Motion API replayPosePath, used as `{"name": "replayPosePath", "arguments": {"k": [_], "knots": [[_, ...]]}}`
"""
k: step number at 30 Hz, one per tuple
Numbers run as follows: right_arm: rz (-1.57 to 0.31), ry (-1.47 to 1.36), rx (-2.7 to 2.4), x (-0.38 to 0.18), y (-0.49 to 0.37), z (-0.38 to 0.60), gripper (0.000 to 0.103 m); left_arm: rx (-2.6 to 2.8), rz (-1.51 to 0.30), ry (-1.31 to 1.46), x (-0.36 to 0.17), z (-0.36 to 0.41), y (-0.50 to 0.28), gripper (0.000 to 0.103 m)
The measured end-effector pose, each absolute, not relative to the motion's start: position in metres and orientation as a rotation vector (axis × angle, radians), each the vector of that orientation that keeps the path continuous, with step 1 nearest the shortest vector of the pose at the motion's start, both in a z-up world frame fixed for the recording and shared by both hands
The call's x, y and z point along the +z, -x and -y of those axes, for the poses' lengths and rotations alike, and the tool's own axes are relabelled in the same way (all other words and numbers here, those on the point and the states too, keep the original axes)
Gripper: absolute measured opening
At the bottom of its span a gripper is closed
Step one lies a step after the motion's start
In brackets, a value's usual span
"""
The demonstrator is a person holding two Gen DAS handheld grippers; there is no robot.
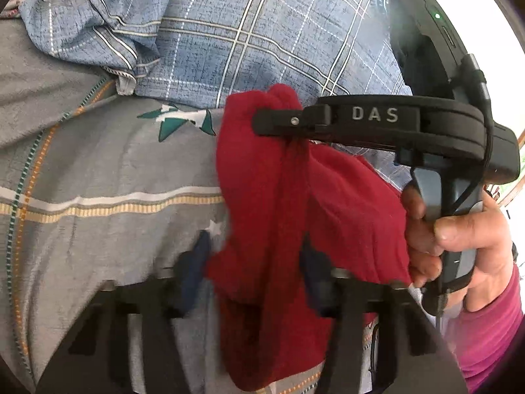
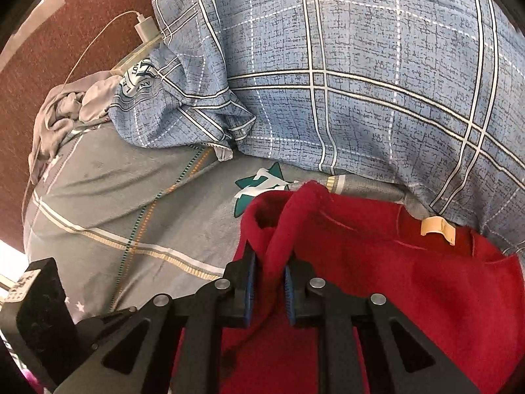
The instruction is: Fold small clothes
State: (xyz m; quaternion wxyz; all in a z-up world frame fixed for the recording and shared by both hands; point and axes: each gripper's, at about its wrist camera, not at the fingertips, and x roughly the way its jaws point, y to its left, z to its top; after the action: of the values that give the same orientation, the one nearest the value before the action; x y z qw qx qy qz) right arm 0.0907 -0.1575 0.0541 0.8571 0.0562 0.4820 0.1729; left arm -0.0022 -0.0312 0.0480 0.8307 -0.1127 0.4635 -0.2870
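A small red garment [image 1: 262, 197] hangs bunched over a grey bedsheet [image 1: 98, 170]. In the right wrist view the red garment [image 2: 393, 279] shows a cream neck label [image 2: 438, 226]. My right gripper [image 2: 269, 279] is shut on a raised fold of its edge, and blue pads [image 2: 251, 282] press the cloth from both sides. In the left wrist view the right gripper [image 1: 259, 123] comes in from the right and pinches the top of the cloth. My left gripper [image 1: 256, 266] is blurred. Its jaws stand apart with the hanging cloth between them, and no pinch shows.
A blue plaid quilt [image 2: 361, 82] lies heaped along the far side of the bed. Crumpled grey clothes [image 2: 65, 108] lie at far left beside a white charger [image 2: 146, 28] with its cable. A person's hand [image 1: 459, 236] in a pink sleeve [image 1: 492, 328] holds the right gripper's handle.
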Motion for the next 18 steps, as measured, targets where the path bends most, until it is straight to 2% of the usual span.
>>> {"name": "replayPosePath", "arguments": {"k": [2, 4, 6, 7, 11, 12, 13, 14, 15, 17, 18], "knots": [[-1.028, -0.156, 0.365, 0.055, -0.094, 0.159, 0.028, -0.624, -0.957, 0.262, 0.054, 0.028, 0.003, 0.034], [-1.053, -0.185, 0.383, 0.054, -0.097, 0.154, 0.059, -0.64, -0.928, 0.264, 0.06, 0.029, 0.006, 0.032], [-1.063, -0.17, 0.395, 0.053, -0.097, 0.145, 0.075, -0.659, -0.906, 0.253, 0.065, 0.031, 0.009, 0.032], [-1.074, -0.151, 0.399, 0.052, -0.097, 0.138, 0.077, -0.663, -0.901, 0.249, 0.066, 0.032, 0.01, 0.032], [-1.151, -0.056, 0.387, 0.031, -0.104, 0.112, 0.075, -0.66, -0.908, 0.232, 0.064, 0.034, 0.011, 0.032], [-1.161, -0.018, 0.367, 0.025, -0.105, 0.107, 0.068, -0.659, -0.909, 0.231, 0.065, 0.033, 0.012, 0.032], [-1.157, 0.016, 0.352, 0.021, -0.104, 0.104, 0.045, -0.656, -0.911, 0.223, 0.065, 0.032, 0.012, 0.032], [-1.144, 0.049, 0.339, 0.019, -0.103, 0.103, 0.033, -0.649, -0.915, 0.212, 0.064, 0.033, 0.011, 0.032], [-1.12, 0.074, 0.321, 0.02, -0.1, 0.104, 0.027, -0.64, -0.926, 0.195, 0.064, 0.034, 0.011, 0.033], [-1.088, 0.033, 0.328, 0.024, -0.095, 0.113, 0.023, -0.627, -0.931, 0.195, 0.063, 0.034, 0.009, 0.041], [-1.067, 0.014, 0.326, 0.028, -0.092, 0.119, 0.022, -0.624, -0.934, 0.195, 0.064, 0.034, 0.01, 0.056]]}}
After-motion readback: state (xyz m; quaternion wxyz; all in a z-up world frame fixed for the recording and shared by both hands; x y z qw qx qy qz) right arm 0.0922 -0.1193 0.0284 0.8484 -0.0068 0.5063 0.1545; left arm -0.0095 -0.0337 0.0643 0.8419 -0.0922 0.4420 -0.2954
